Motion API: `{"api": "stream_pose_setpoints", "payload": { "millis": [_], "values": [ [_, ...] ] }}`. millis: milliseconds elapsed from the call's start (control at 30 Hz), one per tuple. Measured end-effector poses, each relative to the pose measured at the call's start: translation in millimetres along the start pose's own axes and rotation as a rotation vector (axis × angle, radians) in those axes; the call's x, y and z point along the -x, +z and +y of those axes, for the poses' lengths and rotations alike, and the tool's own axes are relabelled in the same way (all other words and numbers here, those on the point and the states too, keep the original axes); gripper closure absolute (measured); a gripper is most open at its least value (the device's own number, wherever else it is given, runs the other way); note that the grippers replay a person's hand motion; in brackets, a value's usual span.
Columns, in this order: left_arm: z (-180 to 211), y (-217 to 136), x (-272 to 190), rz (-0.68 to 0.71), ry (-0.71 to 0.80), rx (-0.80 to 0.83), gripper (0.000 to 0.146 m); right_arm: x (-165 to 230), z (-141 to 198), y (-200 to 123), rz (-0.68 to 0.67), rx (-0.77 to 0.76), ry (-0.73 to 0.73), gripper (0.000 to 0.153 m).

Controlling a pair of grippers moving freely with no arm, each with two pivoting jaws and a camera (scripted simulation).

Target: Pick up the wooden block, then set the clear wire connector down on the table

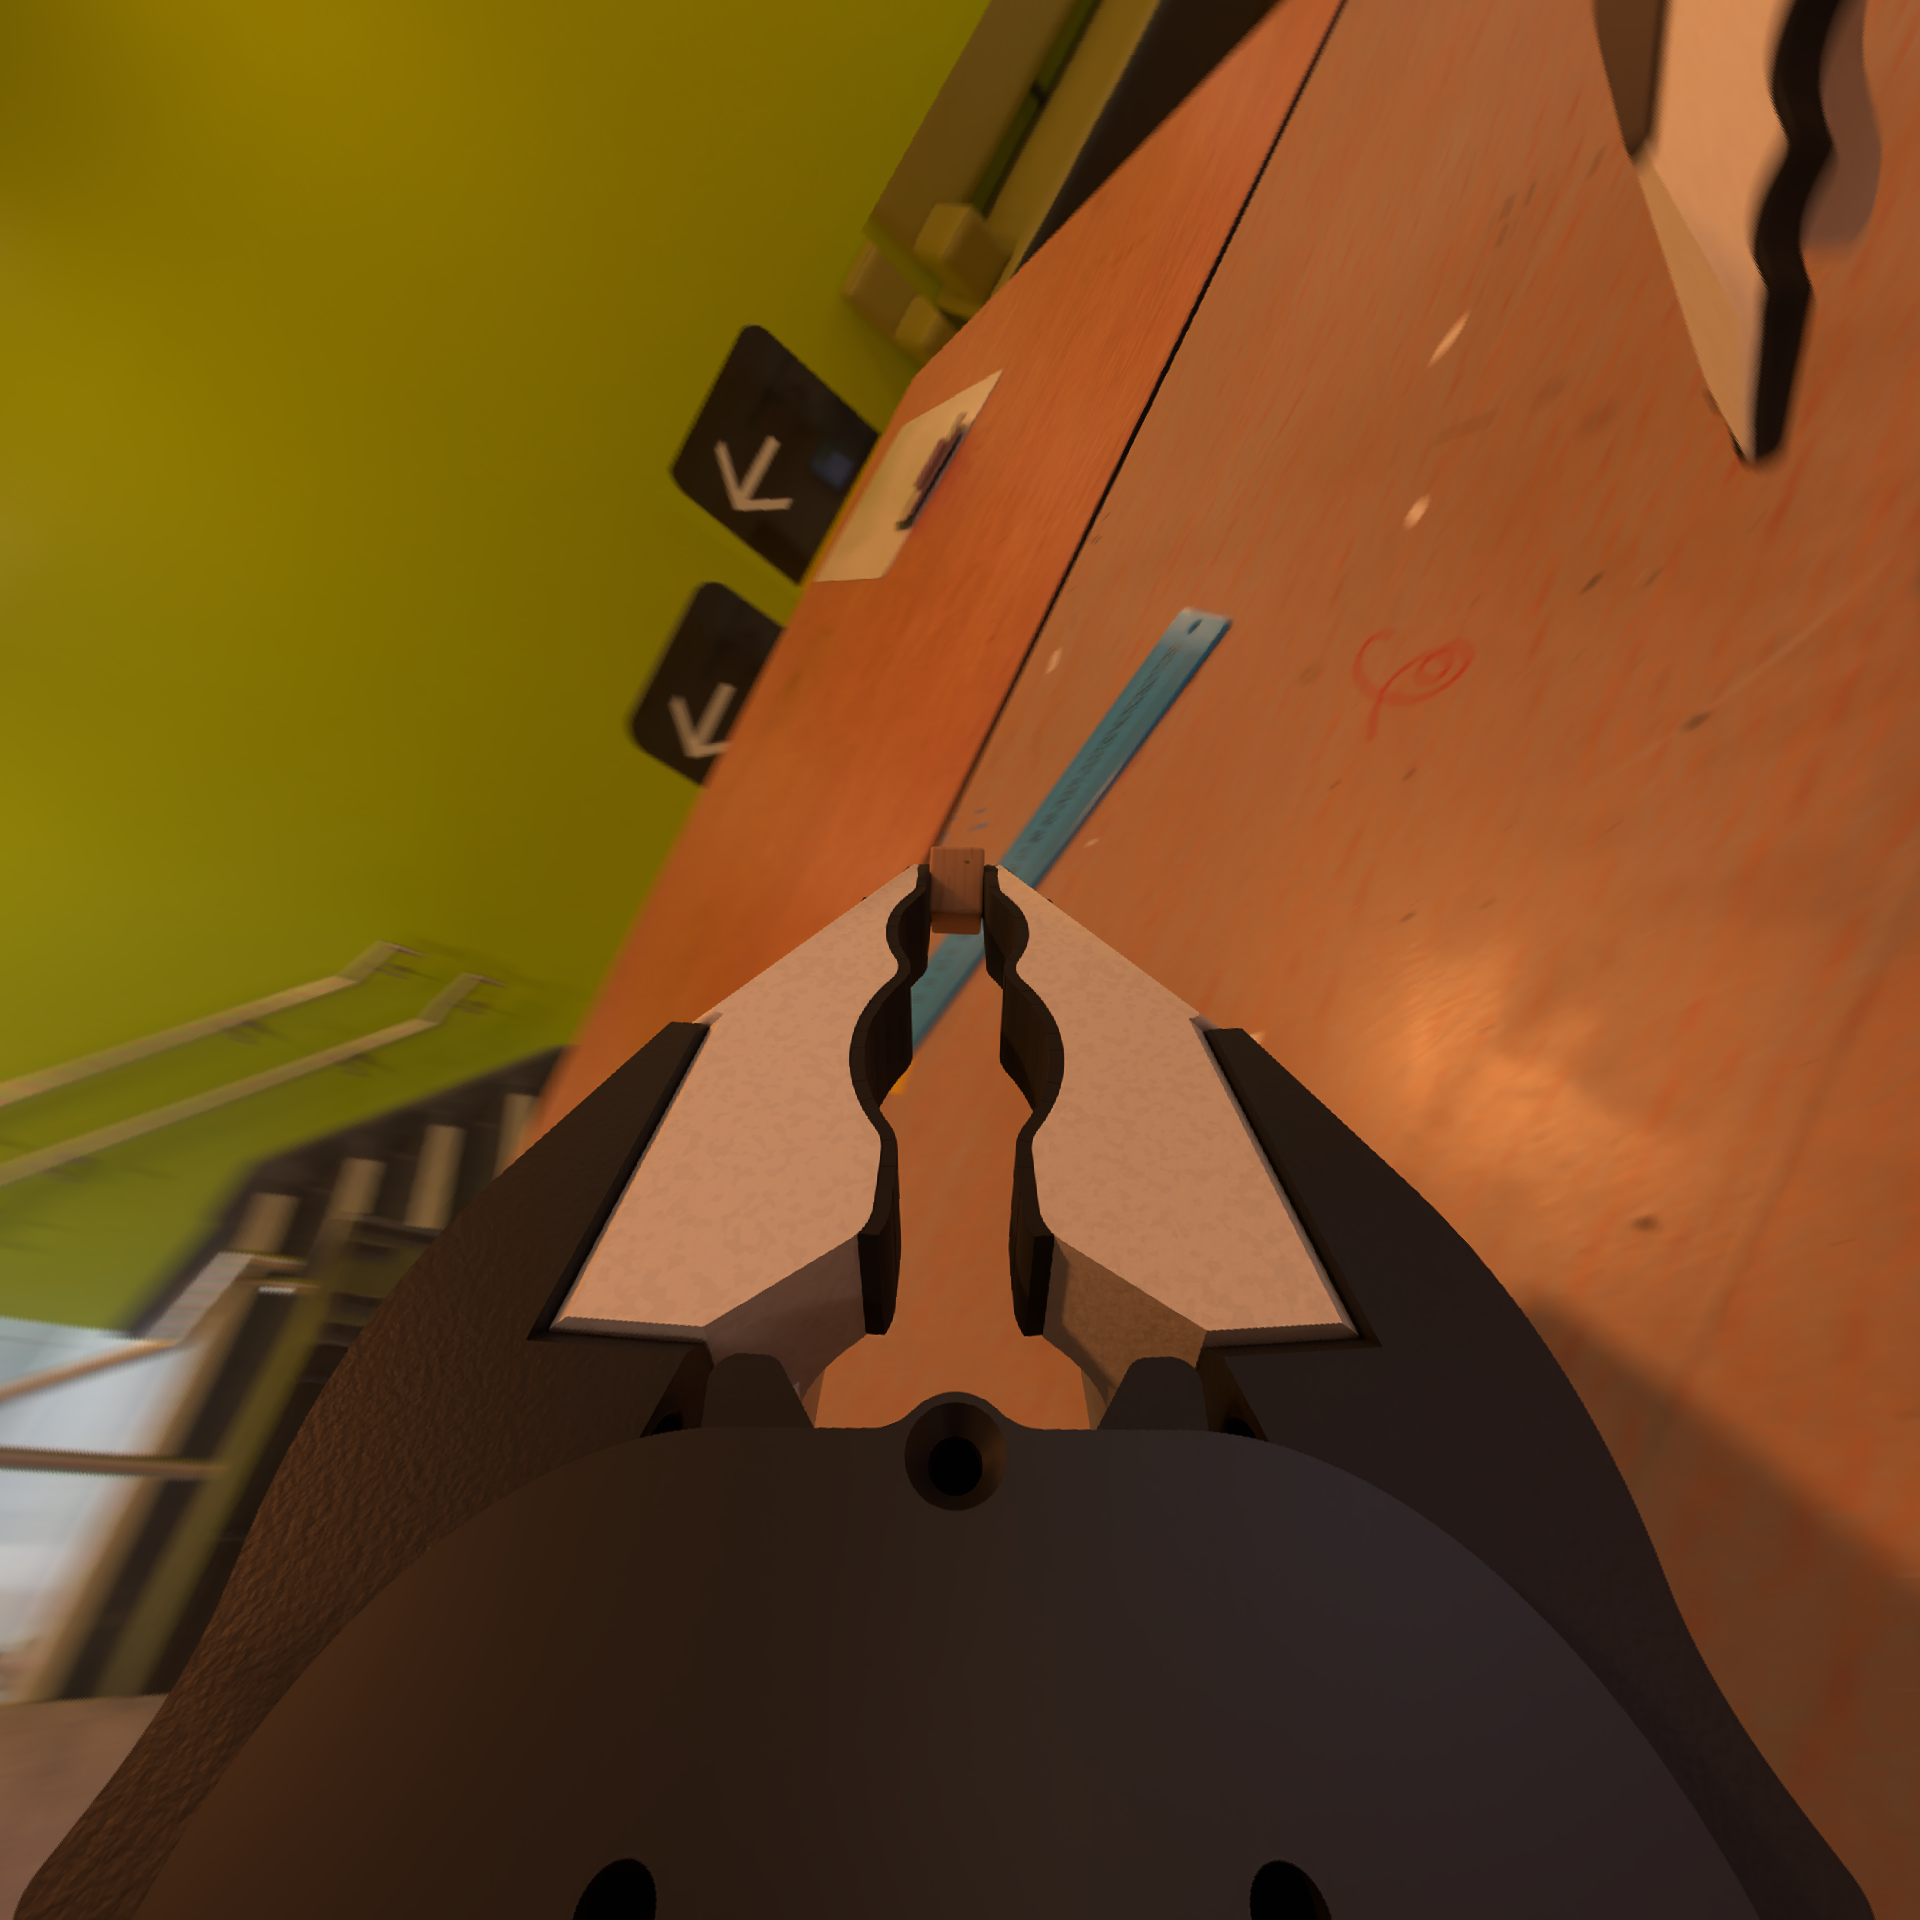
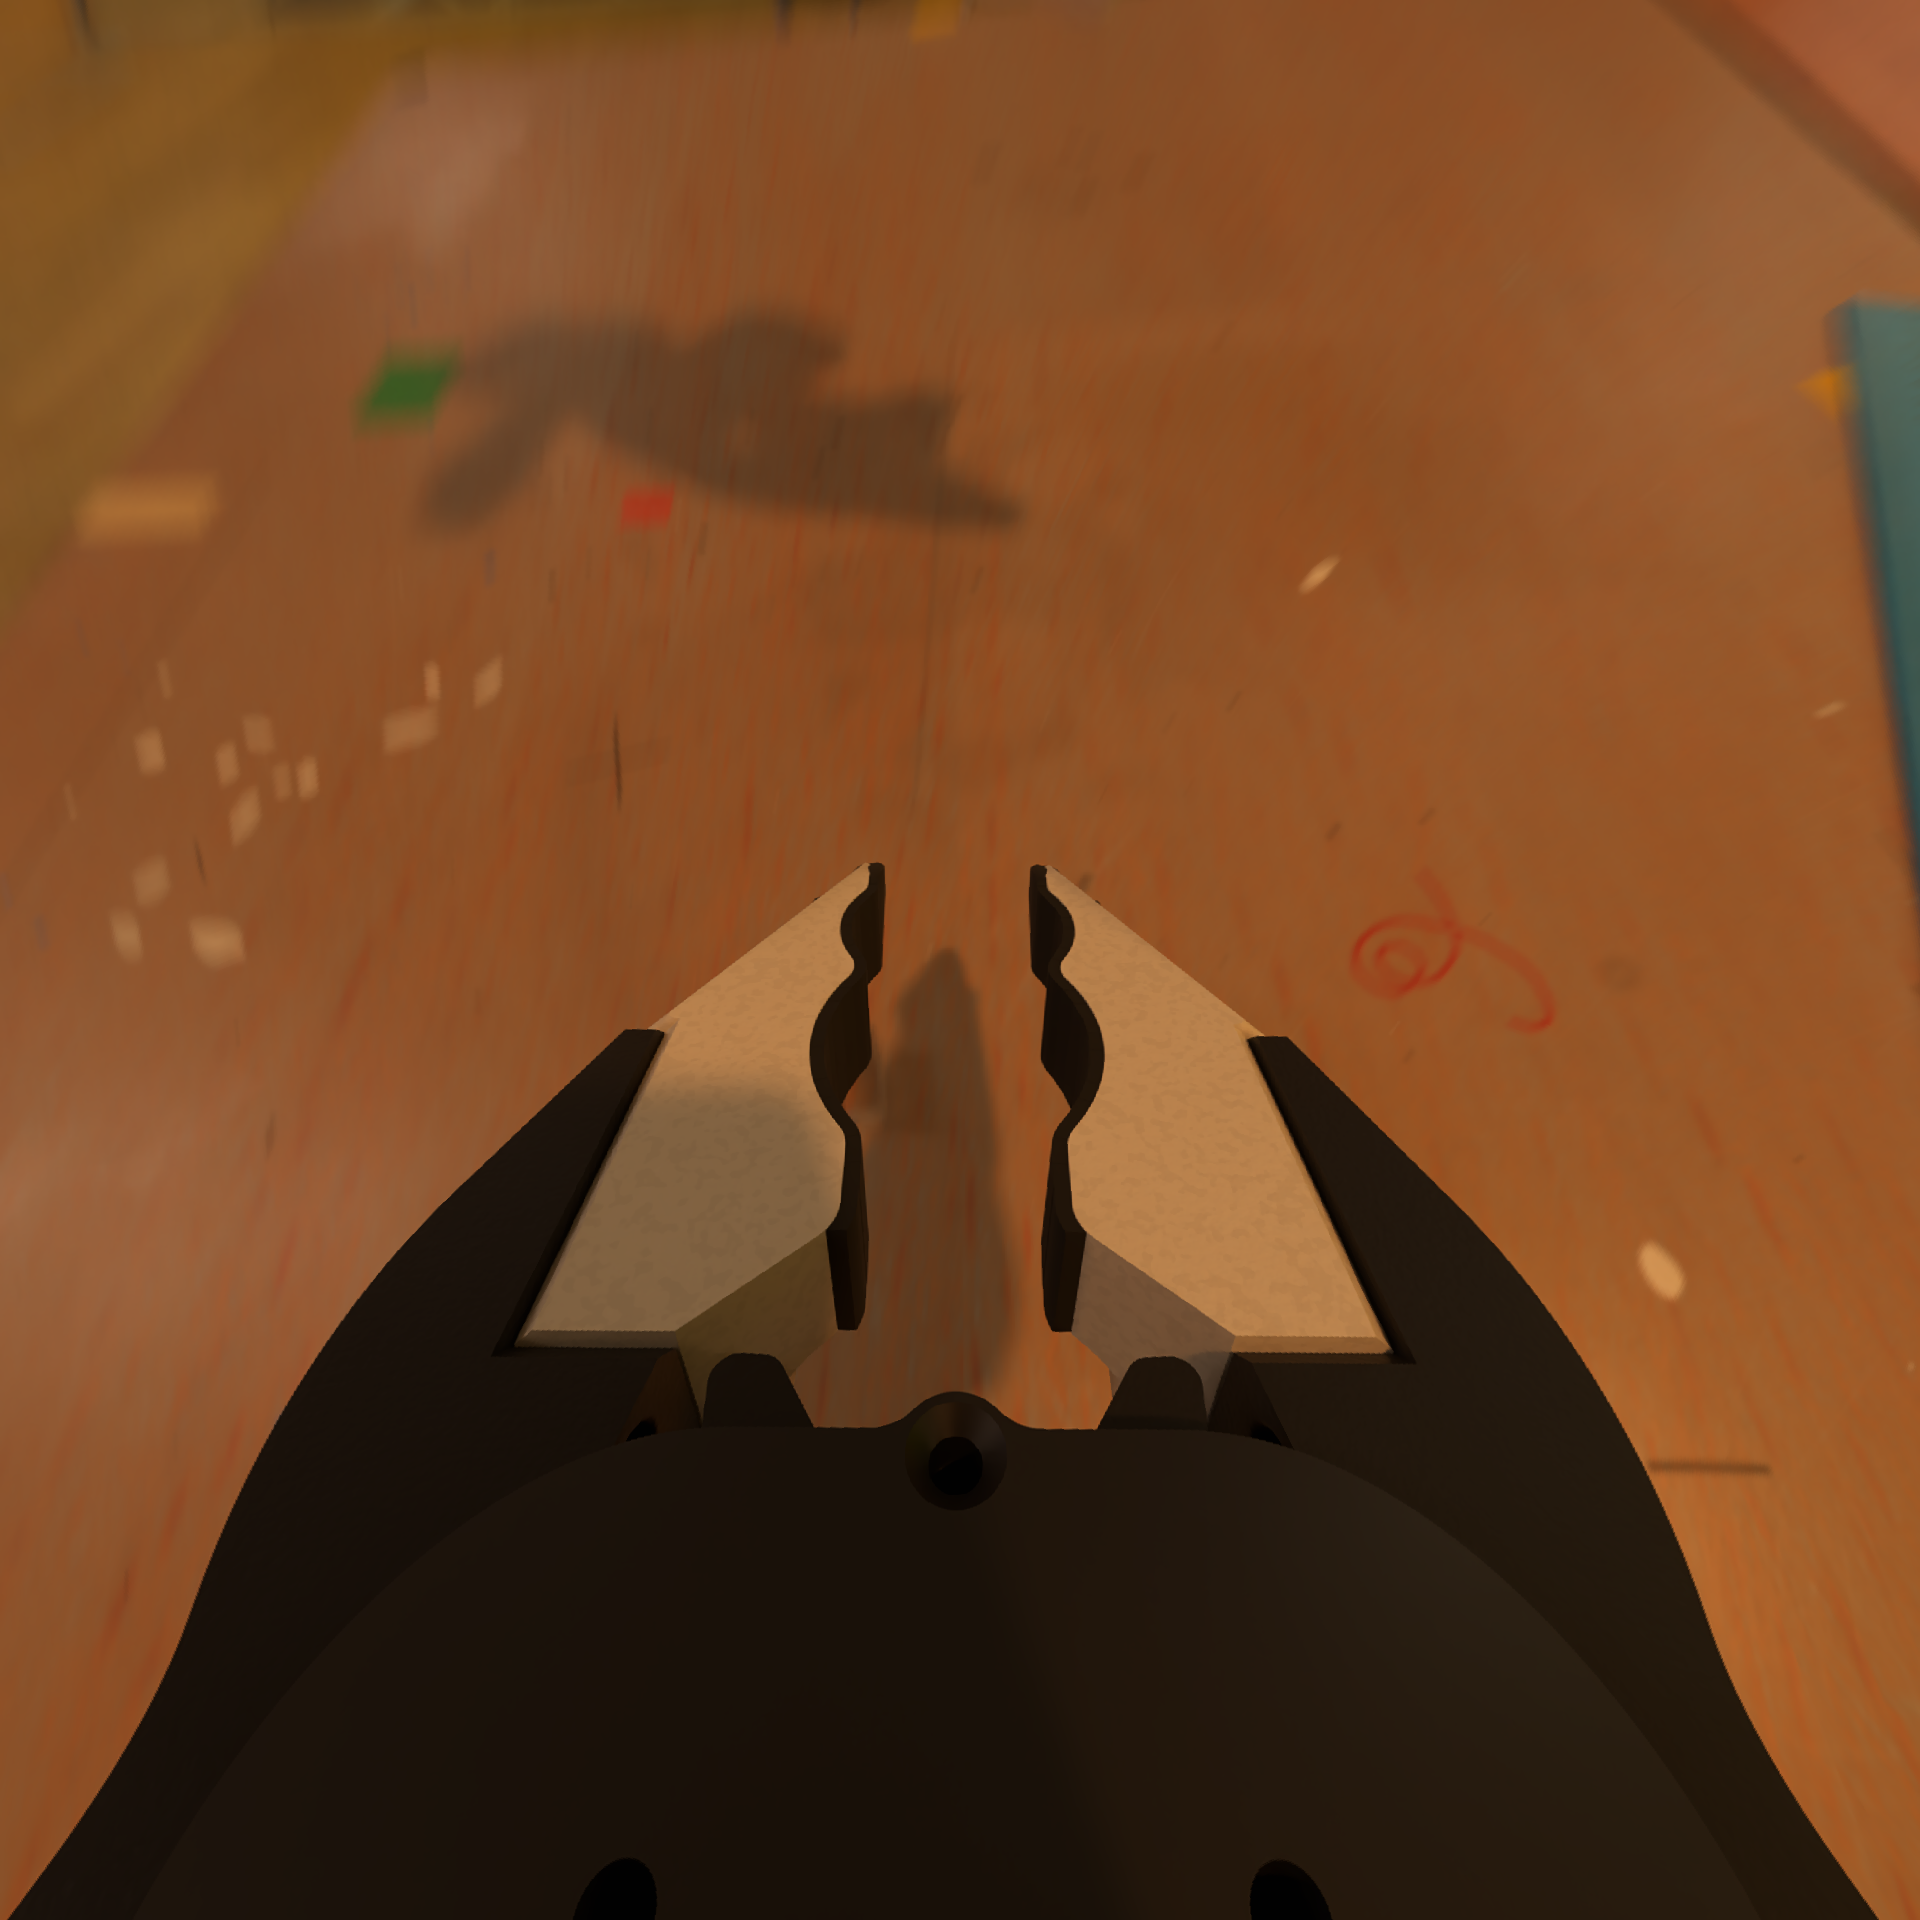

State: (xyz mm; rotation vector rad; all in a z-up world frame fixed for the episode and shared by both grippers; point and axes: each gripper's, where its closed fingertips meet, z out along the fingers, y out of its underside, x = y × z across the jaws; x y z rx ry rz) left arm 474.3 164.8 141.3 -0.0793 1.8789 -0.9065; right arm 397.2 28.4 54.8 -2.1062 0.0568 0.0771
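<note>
My left gripper point(image 1: 957, 883) is shut on the small wooden block point(image 1: 957, 891), pinched at the very fingertips and held above the orange-brown table point(image 1: 1455, 1039). My right gripper point(image 2: 957, 873) is open with nothing between its fingers, low over the table point(image 2: 1143, 520). One of its fingers point(image 1: 1714, 208) shows at the top right of the left wrist view. I see no clear wire connector for certain. A small orange-yellow bit point(image 2: 1825, 390) lies against the blue ruler and is too blurred to identify.
A blue ruler point(image 1: 1101, 769) lies on the table beyond the block and shows at the right edge of the right wrist view point(image 2: 1886, 520). A red scribble point(image 2: 1444, 956), a green square point(image 2: 407, 387), a red square point(image 2: 646, 506) and pale flecks mark the table. A yellow-green wall point(image 1: 312, 520) stands behind.
</note>
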Motion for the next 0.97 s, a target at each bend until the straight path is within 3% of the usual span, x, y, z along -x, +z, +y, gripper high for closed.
{"api": "stream_pose_setpoints", "payload": {
  "millis": [133,300,500,600,833,900,967],
  "values": [
    [-8,2,3,-0.079,0.26,0.052,0.137,-31,-59,3,0.087,-0.241,0.175,0.116],
    [-22,0,-1,-0.1,0.321,0.07,0.137,-45,-102,16,0.116,-0.361,0.239,0.113],
    [-30,-12,-9,-0.092,0.263,0.079,0.137,-24,-108,30,0.039,-0.386,0.192,0.11],
    [-35,-16,-13,-0.098,0.248,0.06,0.137,-21,-110,28,0.03,-0.428,0.195,0.117],
    [-36,-13,-20,-0.032,0.146,0.015,0.137,-18,-105,23,-0.079,-0.469,0.323,0.119],
    [-37,-11,-19,-0.026,0.08,-0.002,0.137,-18,-106,18,-0.084,-0.487,0.333,0.118],
    [-36,-10,-12,-0.005,-0.1,-0.035,0.137,-14,-110,11,-0.099,-0.527,0.302,0.114]
  ]
}}
